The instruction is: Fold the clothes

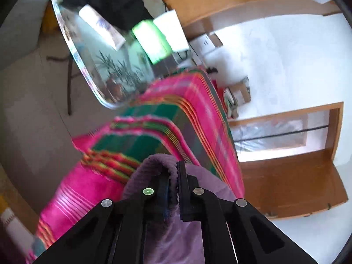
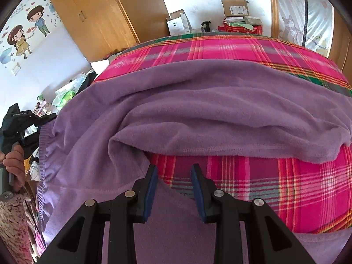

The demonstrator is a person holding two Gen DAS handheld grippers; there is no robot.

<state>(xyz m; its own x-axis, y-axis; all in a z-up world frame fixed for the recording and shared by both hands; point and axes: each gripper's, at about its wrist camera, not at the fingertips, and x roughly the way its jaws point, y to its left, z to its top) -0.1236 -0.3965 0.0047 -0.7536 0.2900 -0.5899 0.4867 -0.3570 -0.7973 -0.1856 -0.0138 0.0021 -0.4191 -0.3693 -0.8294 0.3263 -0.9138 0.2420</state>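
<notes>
A purple fleece garment lies spread and rumpled across a bed with a pink and green plaid cover. In the left wrist view my left gripper is shut on the garment's ribbed hem, which bunches up between the pads over the edge of the plaid cover. In the right wrist view the left gripper shows at the far left, held by a person's hand at the garment's ribbed edge. My right gripper stands open, low over a near fold of the garment, with nothing pinched between its blue pads.
A glass-topped table with a dark cloth and packets stands beyond the bed corner. A wooden wardrobe, a white box, a cardboard box and a red basket line the far wall. A low wooden bench stands on the white floor.
</notes>
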